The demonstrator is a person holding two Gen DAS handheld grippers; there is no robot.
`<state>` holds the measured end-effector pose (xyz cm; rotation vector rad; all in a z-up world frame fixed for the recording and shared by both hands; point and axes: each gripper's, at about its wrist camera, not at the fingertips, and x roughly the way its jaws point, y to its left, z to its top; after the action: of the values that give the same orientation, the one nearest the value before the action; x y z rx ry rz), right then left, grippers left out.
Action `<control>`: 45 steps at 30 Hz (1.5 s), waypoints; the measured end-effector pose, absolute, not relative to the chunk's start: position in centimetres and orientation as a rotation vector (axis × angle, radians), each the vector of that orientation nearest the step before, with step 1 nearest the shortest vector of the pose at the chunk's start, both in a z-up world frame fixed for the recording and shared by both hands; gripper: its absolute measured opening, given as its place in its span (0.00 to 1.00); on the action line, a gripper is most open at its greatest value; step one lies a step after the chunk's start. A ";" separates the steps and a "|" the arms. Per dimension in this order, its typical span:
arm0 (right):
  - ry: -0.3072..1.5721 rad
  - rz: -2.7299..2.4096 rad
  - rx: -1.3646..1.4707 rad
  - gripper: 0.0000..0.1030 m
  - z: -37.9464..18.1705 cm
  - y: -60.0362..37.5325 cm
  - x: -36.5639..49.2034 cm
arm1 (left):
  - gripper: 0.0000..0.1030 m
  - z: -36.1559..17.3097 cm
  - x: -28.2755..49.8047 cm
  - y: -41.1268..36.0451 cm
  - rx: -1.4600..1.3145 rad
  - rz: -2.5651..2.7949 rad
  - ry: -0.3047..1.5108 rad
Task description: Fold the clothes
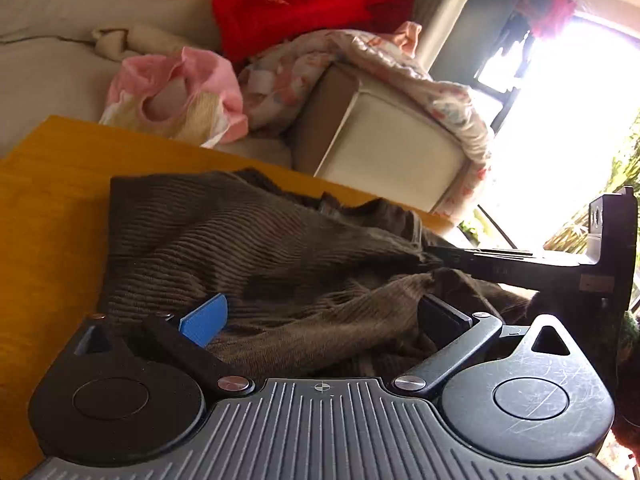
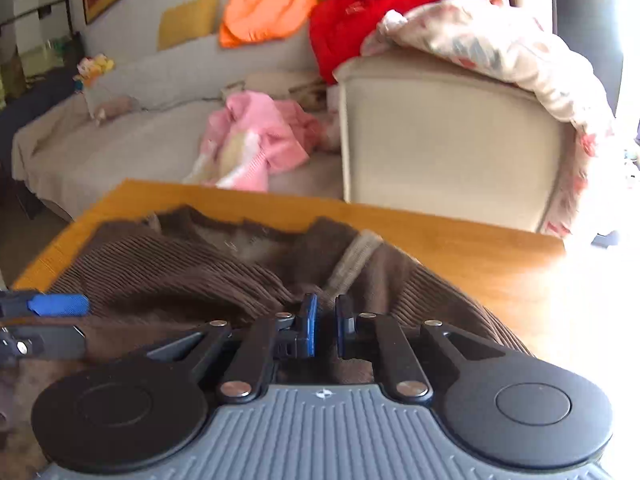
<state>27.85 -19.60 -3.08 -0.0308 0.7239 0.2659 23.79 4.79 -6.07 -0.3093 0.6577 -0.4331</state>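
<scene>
A brown ribbed garment (image 1: 240, 240) lies crumpled on the yellow wooden table (image 1: 52, 208). My left gripper (image 1: 322, 318) stands wide open over its near edge, with loose folds between the blue pad (image 1: 204, 320) and the black finger, neither of them pressing. My right gripper (image 2: 325, 330) is shut on a fold of the brown garment (image 2: 180, 272) near its lighter waistband. In the left wrist view the right gripper (image 1: 434, 254) comes in from the right with cloth bunched at its tips. The left gripper (image 2: 52, 324) shows at the left edge of the right wrist view.
Beyond the table's far edge (image 2: 460, 248) stands a beige sofa (image 2: 440, 140). On it lie a pink garment (image 2: 256, 140), a red one (image 2: 360, 12), an orange one (image 2: 268, 0) and a floral blanket (image 2: 520, 52) over the armrest. A bright window (image 1: 560, 120) glares at the right.
</scene>
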 end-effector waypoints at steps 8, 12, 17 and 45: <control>0.578 0.127 0.390 0.41 3.0 -35.1 18.7 | 1.00 -6.1 23.4 4.0 -0.246 -0.407 0.654; 0.626 -0.017 0.623 0.41 0.1 -42.3 10.8 | 1.00 -6.1 23.4 3.9 -0.244 -0.399 0.651; 0.634 -0.041 1.080 0.41 -6.9 -46.3 2.6 | 1.00 -6.0 23.4 3.5 -0.227 -0.385 0.653; 0.440 0.085 0.843 0.18 -3.7 -45.0 10.3 | 0.82 -1.8 14.2 -26.2 0.661 -0.888 0.382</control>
<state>10.31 -44.99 -3.73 0.8430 0.4399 0.0847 14.22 -26.21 -1.77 0.6611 0.3819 -0.8879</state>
